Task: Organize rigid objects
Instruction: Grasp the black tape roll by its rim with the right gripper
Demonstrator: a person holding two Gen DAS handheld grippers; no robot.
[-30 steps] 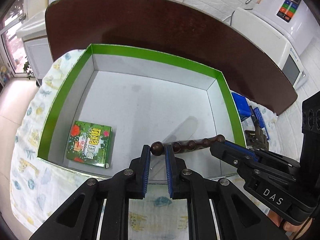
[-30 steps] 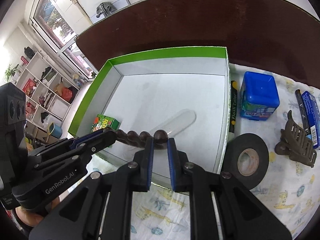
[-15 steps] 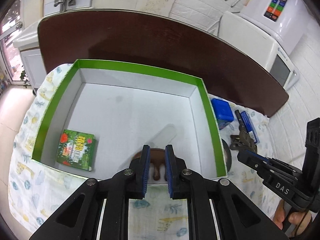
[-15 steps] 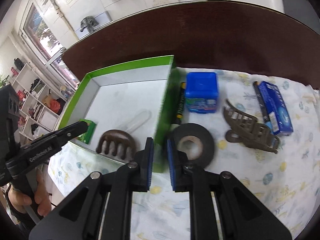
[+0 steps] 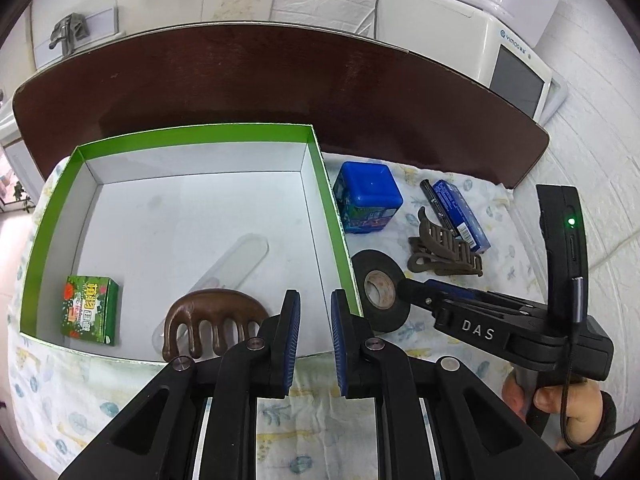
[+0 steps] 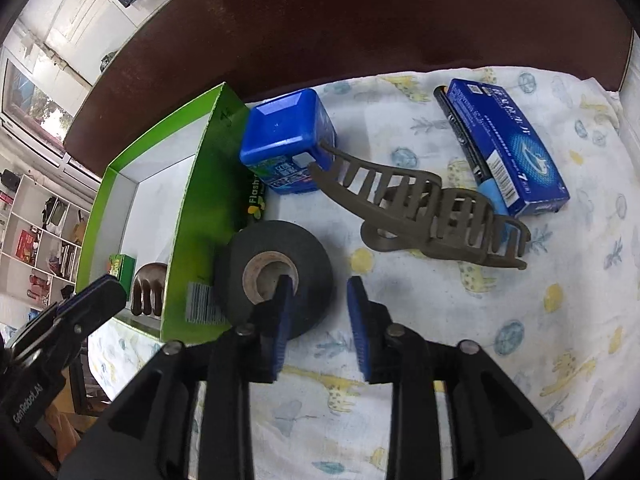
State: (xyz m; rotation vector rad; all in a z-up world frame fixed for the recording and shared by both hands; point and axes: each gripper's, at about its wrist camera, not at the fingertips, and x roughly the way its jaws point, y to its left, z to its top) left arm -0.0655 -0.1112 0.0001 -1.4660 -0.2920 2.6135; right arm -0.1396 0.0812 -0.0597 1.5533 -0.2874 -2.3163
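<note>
The left tongs (image 5: 313, 326) hover over the near right corner of the green-rimmed white cardboard box (image 5: 326, 200), their blue pads drawn narrow with nothing between them. Just to their left, inside the box, lies the dark brown wooden wide-tooth comb (image 5: 212, 320), teeth pointing toward the camera, resting partly on a clear flat plastic case (image 5: 236, 260). Further left in the box sits a small green printed carton (image 5: 90, 310).

The right tongs (image 6: 316, 318) are spreading apart, low over the pale animal-print cloth (image 6: 520, 340) that covers the worktop. Their left finger stands at the cardboard core of the black roll of tape (image 6: 276, 268), so the roll's near wall sits between the pads; whether either pad actually touches it is hard to tell from this angle. The roll lies flat just beside the box's green outer wall (a barcode label faces it).

Beyond the right tongs and a little to their right lies the olive-brown plastic claw hair clip (image 6: 424, 208) on its side. Straight ahead, past the roll, the blue plastic cube-shaped container (image 6: 288, 144) stands against the box wall, touching the clip's far tip. Far right, a blue rectangular carton (image 6: 508, 144) lies alongside a black marker with a blue end (image 6: 468, 152).

A yellow-lettered pen (image 6: 256, 200) is wedged between box and cube.
</note>
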